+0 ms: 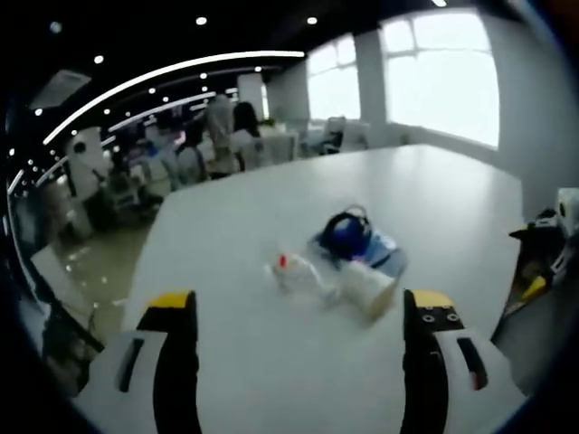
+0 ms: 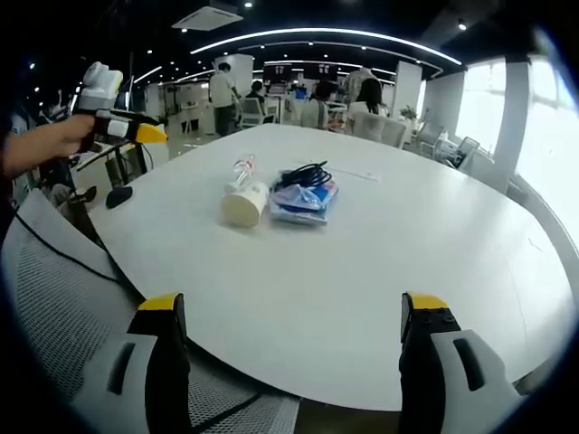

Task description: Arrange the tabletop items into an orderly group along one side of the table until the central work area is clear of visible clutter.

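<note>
both tools [image 1: 300,312] [image 2: 291,316] released; smooth white table [image 2: 380,262] holds a paper cup [image 2: 244,205], clear bottle [image 2: 241,169], crinkly blue packet [image 2: 303,201].

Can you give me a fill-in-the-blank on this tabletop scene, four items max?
1. The white paper cup lies on its ____.
2. The black cable rests on top of the ____ packet.
3. Both the left tongs and the right tongs are ____, holding nothing.
4. The clear plastic bottle has a ____ cap.

Missing words: side; blue; open; red
</note>
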`<state>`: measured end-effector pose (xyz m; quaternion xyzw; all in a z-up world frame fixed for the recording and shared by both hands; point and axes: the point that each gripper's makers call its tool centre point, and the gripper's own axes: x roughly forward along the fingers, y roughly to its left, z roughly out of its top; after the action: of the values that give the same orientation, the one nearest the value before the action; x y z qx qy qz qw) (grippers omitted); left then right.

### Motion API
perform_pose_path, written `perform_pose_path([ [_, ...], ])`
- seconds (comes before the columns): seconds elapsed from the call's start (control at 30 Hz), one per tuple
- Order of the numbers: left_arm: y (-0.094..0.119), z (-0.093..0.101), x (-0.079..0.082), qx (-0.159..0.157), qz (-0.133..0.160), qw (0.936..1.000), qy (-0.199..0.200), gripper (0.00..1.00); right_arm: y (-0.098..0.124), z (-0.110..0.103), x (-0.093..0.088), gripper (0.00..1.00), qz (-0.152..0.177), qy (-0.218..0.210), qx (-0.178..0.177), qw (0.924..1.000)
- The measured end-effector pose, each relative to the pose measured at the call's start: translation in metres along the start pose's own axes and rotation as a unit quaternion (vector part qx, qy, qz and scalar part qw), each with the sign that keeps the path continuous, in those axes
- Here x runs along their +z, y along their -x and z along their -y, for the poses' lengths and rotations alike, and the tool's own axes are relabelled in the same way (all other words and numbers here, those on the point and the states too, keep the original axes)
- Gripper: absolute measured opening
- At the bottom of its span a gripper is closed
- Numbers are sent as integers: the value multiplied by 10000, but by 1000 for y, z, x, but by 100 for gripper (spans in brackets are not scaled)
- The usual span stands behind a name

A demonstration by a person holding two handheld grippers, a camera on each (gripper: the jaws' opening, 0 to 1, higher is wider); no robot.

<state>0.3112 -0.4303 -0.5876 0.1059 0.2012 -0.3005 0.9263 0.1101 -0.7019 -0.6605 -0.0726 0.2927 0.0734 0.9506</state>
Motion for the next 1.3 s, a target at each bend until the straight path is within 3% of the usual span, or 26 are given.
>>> perform_pose_path([
  [0.53,-46,5,2,-38,-133,9999,48,86,-1,1,0,97,-14,-48,-6,10000],
  [0.8,-71,8,-4,-128,-319,9994,83,85,-2,2,-2,97,-61,-38,-10,10000],
  [1.23,-94,7,-12,-165,-533,9982,231,83,-2,4,-3,95,-109,-44,-36,9999],
  [1.3,-97,7,-13,-193,-578,9977,301,78,-2,5,-3,95,-109,-46,-44,9999],
])
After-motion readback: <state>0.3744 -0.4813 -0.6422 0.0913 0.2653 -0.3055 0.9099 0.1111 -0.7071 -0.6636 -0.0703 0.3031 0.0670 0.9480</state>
